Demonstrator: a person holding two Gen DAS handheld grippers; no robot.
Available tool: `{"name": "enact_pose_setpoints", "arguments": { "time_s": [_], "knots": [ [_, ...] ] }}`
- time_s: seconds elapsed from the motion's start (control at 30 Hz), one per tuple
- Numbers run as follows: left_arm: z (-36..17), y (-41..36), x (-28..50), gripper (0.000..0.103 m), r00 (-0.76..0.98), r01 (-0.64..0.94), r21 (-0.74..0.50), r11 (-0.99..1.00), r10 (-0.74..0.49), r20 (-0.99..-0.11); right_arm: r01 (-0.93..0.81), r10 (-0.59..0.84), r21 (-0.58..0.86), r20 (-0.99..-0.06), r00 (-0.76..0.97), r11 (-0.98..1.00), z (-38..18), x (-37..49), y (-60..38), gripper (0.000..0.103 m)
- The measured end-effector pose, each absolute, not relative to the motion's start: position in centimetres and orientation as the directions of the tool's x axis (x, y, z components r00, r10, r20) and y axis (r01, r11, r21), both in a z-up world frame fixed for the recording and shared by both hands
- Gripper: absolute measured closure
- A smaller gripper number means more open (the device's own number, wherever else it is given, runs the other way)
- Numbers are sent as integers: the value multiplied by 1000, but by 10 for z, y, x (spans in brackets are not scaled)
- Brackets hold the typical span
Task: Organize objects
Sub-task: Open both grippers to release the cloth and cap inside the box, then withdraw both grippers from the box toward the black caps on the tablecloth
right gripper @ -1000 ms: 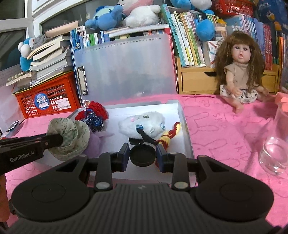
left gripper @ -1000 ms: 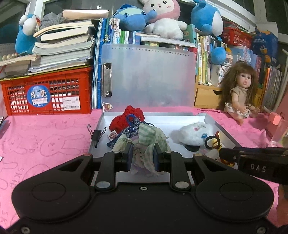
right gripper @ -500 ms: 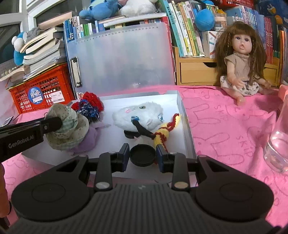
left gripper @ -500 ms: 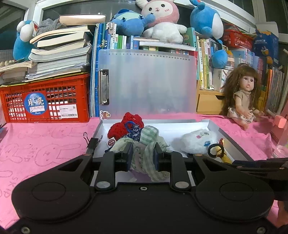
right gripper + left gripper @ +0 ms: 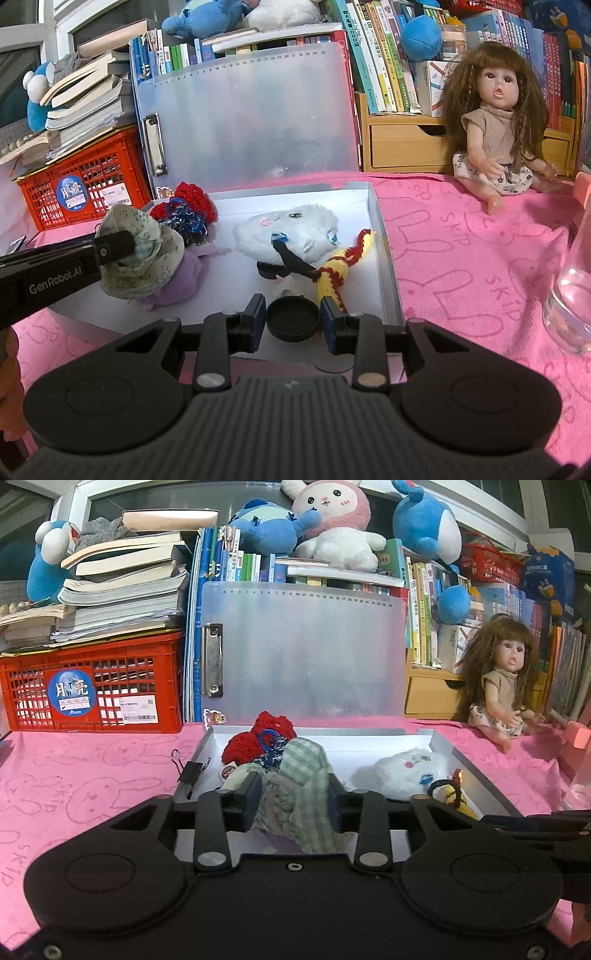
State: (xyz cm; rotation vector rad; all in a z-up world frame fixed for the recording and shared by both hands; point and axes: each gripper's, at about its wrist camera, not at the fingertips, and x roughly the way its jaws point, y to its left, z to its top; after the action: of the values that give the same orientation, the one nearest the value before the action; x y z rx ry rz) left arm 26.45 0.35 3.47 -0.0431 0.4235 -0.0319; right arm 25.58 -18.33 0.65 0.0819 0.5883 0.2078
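Both our grippers have just been opening. Our left gripper (image 5: 294, 802) stands loosely around one green checked cloth hat (image 5: 303, 775); our right gripper (image 5: 293, 322) flanks one black round lid (image 5: 293, 319), gaps showing either side. Both things sit in the white tray (image 5: 384, 258), alongside one white plush (image 5: 291, 236) and one red crochet piece (image 5: 195, 201).

A home setting, most likely a child's room or study corner. A pink cloth (image 5: 461, 258) printed with rabbit outlines is covering the table. Behind it, crowded bookshelves (image 5: 424, 602) are carrying plush toys (image 5: 332, 528); to their left a red crate (image 5: 92, 690) is supporting stacked books (image 5: 122, 590). In front of the shelves a doll (image 5: 495, 122) is sitting on the cloth.
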Motion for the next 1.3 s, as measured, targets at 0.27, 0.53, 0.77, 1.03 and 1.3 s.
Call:
{"name": "enact_pose_setpoints", "arguments": {
  "time_s": [0.27,0.53,0.77,1.03,1.3],
  "knots": [
    [46,6,251,25,919,44,-84,996,-73,-388,-178,209,108,-508,836,978,18,243,-188,39],
    [57,4,229,18,916,91,-57,994,-106,-387,-193,223,110,-478,850,975,32,225,-197,32],
    [62,11,205,15,910,120,-74,990,-139,-391,-235,256,103,-451,855,966,40,199,-199,26],
    [64,16,176,14,902,151,-57,987,-161,-400,-281,281,64,-418,864,958,46,168,-196,21],
    [59,23,144,14,896,163,-44,986,-166,-412,-309,295,37,-425,856,950,40,142,-191,19]
  ]
}}
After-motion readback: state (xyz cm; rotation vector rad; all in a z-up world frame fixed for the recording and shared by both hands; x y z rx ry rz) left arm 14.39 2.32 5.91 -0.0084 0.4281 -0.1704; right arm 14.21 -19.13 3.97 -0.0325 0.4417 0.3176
